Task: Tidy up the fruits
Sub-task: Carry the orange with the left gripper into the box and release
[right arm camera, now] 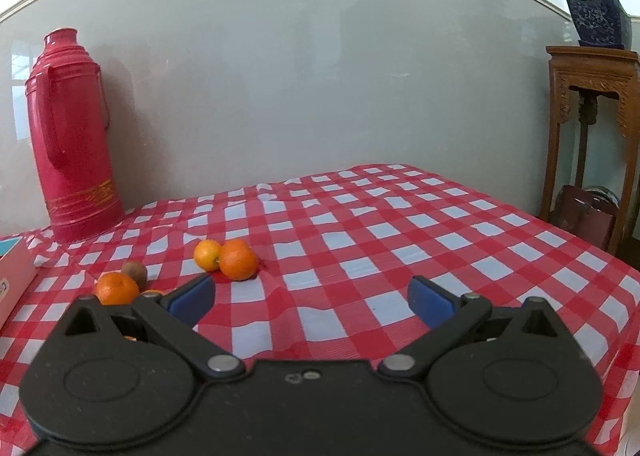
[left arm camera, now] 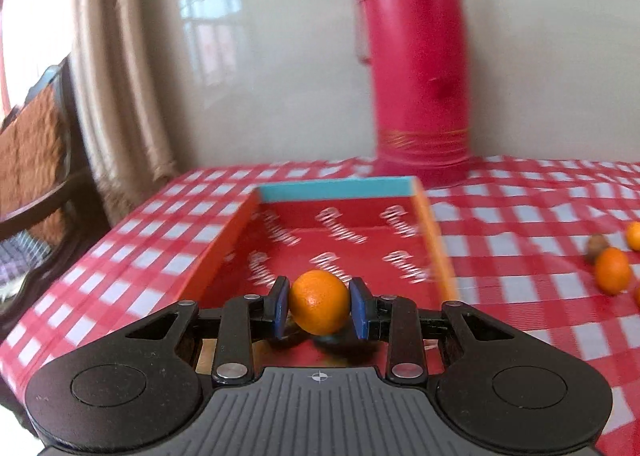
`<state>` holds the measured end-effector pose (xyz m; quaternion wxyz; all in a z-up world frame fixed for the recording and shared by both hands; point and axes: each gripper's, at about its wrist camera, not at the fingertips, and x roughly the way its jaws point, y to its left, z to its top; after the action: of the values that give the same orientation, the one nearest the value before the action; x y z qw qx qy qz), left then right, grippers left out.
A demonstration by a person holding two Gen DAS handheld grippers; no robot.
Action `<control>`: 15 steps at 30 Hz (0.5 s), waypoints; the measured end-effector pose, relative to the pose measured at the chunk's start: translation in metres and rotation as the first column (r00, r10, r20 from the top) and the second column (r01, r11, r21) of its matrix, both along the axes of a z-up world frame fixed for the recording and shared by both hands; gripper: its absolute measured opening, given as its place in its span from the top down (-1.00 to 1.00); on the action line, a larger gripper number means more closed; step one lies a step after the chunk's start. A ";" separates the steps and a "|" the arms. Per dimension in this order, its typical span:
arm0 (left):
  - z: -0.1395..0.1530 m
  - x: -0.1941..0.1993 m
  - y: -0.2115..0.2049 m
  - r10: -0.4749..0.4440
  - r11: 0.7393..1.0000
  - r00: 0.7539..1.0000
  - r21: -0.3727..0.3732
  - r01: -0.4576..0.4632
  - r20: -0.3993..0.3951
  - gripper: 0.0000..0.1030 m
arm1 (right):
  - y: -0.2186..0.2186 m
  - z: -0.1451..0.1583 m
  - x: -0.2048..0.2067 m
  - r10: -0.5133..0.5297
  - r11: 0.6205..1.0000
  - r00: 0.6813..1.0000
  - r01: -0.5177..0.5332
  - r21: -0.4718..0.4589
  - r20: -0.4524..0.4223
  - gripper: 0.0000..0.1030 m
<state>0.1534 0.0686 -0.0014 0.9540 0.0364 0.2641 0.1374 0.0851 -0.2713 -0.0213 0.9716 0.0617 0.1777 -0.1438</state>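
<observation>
My left gripper (left arm camera: 320,306) is shut on an orange (left arm camera: 319,302), its blue pads pressing both sides of the fruit. It hangs over the near end of a shallow red tray (left arm camera: 352,244) with orange walls and a blue far wall. Off to the right of the tray lie more oranges (left arm camera: 612,270) and a brown fruit (left arm camera: 597,247). In the right wrist view my right gripper (right arm camera: 312,298) stands open and holds nothing. Ahead of it to the left lie two oranges (right arm camera: 238,260) touching each other, a brown kiwi-like fruit (right arm camera: 135,271) and another orange (right arm camera: 116,288).
A tall red thermos (left arm camera: 416,67) (right arm camera: 72,135) stands at the wall behind the tray. The table wears a red-and-white checked cloth (right arm camera: 400,236). A wooden stand (right arm camera: 592,127) with a potted plant (right arm camera: 596,3) is at the right. A chair (left arm camera: 36,159) is at the left edge.
</observation>
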 end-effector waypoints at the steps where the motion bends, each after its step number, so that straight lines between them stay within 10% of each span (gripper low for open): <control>1: -0.003 0.000 0.003 0.014 1.000 1.000 -0.001 -0.014 -0.008 0.37 | 0.001 0.000 0.000 0.003 1.000 1.000 -0.003 -0.002 0.000 -0.89; 10: -0.009 -0.001 0.014 0.048 0.999 0.998 -0.017 -0.048 -0.044 0.24 | 0.014 -0.001 0.004 0.036 0.999 0.999 -0.037 -0.021 -0.011 -0.89; 13: -0.003 -0.007 0.016 0.085 0.996 0.996 -0.032 -0.086 -0.022 -0.67 | 0.017 -0.001 0.005 0.049 0.999 0.999 -0.049 -0.023 -0.011 -0.89; 15: 0.002 -0.015 0.017 0.106 0.994 0.994 -0.031 -0.105 0.019 -0.80 | 0.020 -0.001 0.005 0.056 0.998 0.998 -0.057 -0.027 -0.010 -0.89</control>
<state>0.1385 0.0860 0.0005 0.9485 0.0067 0.2578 0.1840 0.0902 -0.2514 -0.0221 0.9751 0.0428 0.1821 -0.1191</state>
